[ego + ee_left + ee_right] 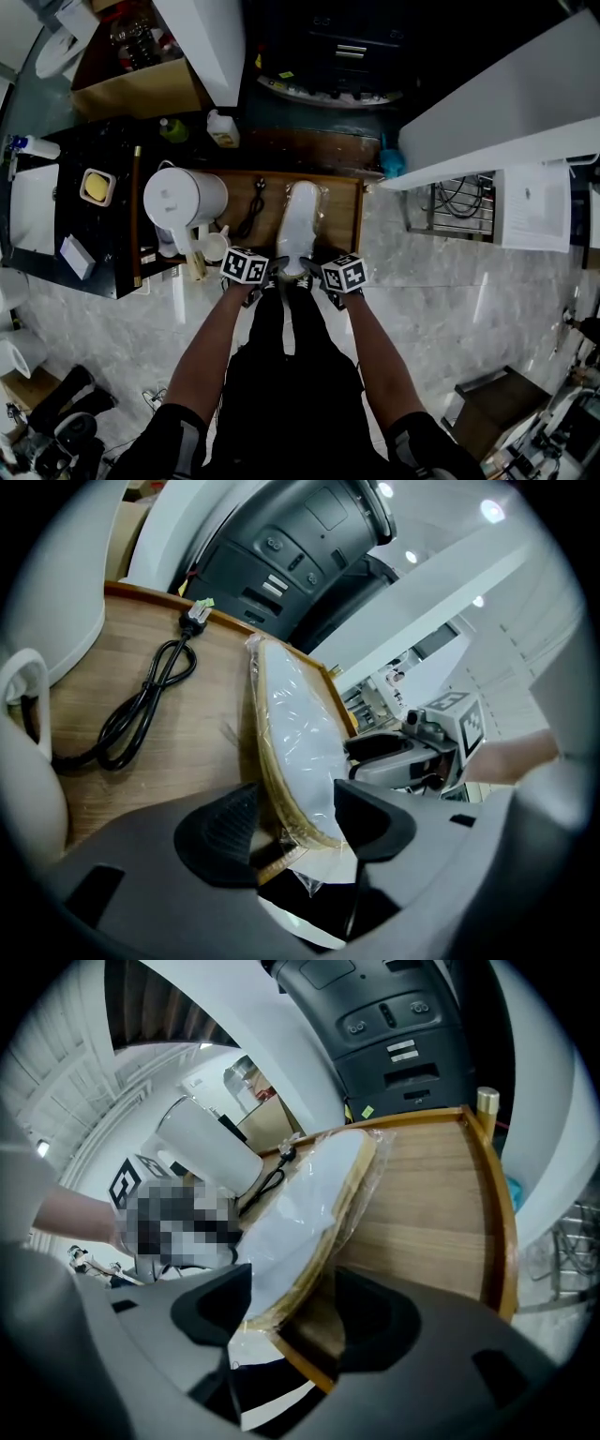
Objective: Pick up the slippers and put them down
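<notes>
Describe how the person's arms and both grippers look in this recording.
The left gripper and right gripper each have a smooth grey body and two rounded black jaws. The left cube and right cube are white with black square markers. The person wears dark short sleeves with a lighter band at the cuff, and the forearms are bare.

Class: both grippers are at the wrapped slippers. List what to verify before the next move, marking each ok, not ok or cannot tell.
1. Wrapped slippers lie on the wooden table: ok.
2. Left gripper open, slippers' near end between its jaws: ok.
3. Right gripper open, astride the same end: ok.
4. Pads pressing the slippers: not ok.
5. Black cable apart from the slippers: ok.
</notes>
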A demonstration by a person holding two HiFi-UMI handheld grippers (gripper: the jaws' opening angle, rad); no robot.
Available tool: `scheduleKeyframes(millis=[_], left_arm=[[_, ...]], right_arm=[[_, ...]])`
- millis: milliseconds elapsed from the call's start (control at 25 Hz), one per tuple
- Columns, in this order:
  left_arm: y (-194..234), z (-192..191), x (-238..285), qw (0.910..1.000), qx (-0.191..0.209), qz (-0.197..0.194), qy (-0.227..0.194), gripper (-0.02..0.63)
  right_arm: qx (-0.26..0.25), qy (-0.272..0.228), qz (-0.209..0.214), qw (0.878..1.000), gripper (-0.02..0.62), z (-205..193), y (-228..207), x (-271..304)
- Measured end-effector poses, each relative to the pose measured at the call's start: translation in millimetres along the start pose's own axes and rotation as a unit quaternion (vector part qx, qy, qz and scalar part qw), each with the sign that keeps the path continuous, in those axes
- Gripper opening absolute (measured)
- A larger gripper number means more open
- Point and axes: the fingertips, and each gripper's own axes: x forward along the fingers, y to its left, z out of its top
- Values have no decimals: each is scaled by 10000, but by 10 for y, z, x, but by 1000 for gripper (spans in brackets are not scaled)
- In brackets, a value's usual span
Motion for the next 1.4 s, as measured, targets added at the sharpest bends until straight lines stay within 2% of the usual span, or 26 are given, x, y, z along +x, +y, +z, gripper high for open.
scheduleKeyframes(millis=[120, 320, 640, 840, 1080, 1400], left_arm=[[-6, -24, 22, 10000, -56, -46, 45, 247], [-8, -71, 89, 9996, -233, -87, 155, 245], [-67, -33, 158, 9979, -632, -137, 71, 235], [-80, -13, 137, 9985, -544, -76, 51, 232], [-106, 49, 56, 9986, -514, -119, -86, 230], [-260, 156, -188, 9952, -731, -231, -612, 230]], right_arm=[[147, 20, 50, 9999, 267, -21, -14, 7], [583, 111, 408, 9974, 267, -47, 56, 58], [1006, 124, 350, 9942, 256, -82, 15, 132], [941, -64, 183, 9954, 249, -31, 36, 82], [911, -327, 171, 9952, 242, 70, 95, 24], [888, -773, 293, 9926, 236, 247, 261, -159]])
